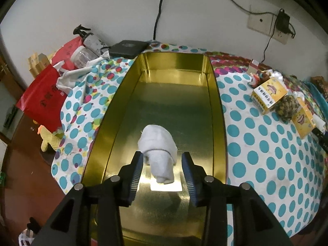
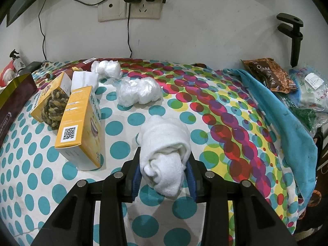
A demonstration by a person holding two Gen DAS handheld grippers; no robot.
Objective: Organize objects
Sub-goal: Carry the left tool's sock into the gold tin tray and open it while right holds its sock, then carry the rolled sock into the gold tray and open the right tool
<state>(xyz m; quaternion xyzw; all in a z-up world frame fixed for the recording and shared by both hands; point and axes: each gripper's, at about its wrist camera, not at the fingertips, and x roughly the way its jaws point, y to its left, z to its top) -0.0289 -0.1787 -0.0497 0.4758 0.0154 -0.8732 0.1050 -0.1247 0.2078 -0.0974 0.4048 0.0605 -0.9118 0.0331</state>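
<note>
Pinching the rolled white sock [image 2: 164, 153] at its banded middle, my right gripper [image 2: 164, 176] has it above the dotted tablecloth [image 2: 235, 205], beside the yellow box [image 2: 82, 127]. My left gripper [image 1: 162, 176] is spread around another sock roll [image 1: 158, 153] lying in the gold tin [image 1: 217, 106] (released, I'd judge). Both are soft, light and squashy; grip across the cuff band so the roll doesn't unravel.

Tin [image 1: 217, 102]: glossy gold metal. Rolls [image 1: 158, 151] [image 2: 166, 153]: soft white terry cloth. Tablecloth [image 2: 205, 106]: smooth printed fabric.
</note>
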